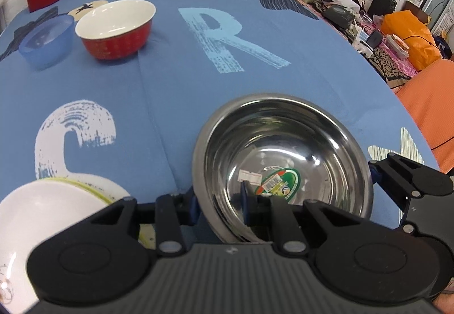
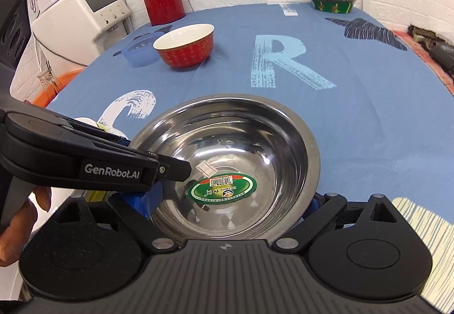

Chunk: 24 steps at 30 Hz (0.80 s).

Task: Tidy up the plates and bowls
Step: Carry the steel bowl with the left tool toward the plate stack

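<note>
We pinch the steel bowl (image 2: 227, 160) by its near rim in the left gripper (image 1: 221, 209); the right gripper (image 2: 229, 217) straddles it, spread. Red bowl (image 1: 116, 29), blue bowl (image 1: 46, 40) remain unstacked; plates (image 1: 42, 217) sit left.

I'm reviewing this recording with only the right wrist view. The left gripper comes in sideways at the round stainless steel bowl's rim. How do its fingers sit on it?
Observer: In the left wrist view, the left gripper straddles the rim of the stainless steel bowl, with one finger inside and one outside. It appears clamped.
Operator: What lies beyond that gripper?
Observer: A round white plate, apparently stacked on a yellow-green-rimmed plate.
Operator: And past the right edge of the blue-clothed table?
Observer: A cluttered side surface holding an orange bag.
</note>
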Motion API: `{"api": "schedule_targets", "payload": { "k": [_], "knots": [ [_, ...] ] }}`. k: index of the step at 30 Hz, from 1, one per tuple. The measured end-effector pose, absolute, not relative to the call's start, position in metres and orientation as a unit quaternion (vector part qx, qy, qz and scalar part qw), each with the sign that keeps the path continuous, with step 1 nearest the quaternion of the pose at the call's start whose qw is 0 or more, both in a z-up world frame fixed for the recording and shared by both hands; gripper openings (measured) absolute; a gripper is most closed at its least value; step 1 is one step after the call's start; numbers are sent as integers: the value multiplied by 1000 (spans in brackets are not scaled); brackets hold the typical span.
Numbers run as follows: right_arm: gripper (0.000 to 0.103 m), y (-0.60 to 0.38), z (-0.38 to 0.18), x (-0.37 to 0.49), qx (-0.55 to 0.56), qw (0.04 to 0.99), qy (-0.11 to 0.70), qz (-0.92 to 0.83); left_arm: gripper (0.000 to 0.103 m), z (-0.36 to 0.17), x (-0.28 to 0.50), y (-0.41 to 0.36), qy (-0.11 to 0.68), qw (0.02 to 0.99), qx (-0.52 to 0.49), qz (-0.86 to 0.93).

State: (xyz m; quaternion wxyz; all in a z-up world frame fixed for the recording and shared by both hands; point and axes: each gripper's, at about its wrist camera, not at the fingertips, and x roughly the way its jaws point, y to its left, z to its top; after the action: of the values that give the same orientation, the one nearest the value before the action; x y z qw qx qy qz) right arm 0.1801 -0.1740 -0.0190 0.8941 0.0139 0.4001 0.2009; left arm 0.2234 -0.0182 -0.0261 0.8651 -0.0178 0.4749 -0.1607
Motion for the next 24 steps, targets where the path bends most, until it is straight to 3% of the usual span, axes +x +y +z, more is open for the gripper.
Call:
{"api": "schedule_targets", "payload": {
  "k": [2, 4, 16, 24],
  "knots": [
    [83, -176, -22, 178, 19, 890, 407, 204, 20, -27, 223, -19, 475, 864, -21, -165],
    [83, -177, -21, 176, 18, 891, 406, 201, 47, -25, 222, -20, 468, 867, -23, -171],
    [83, -245, 11, 148, 97, 922, 351, 132, 53, 18, 215, 20, 408, 904, -48, -117],
    [83, -245, 14, 150, 96, 914, 366, 144, 56, 23, 204, 51, 403, 911, -30, -88]
  ]
}}
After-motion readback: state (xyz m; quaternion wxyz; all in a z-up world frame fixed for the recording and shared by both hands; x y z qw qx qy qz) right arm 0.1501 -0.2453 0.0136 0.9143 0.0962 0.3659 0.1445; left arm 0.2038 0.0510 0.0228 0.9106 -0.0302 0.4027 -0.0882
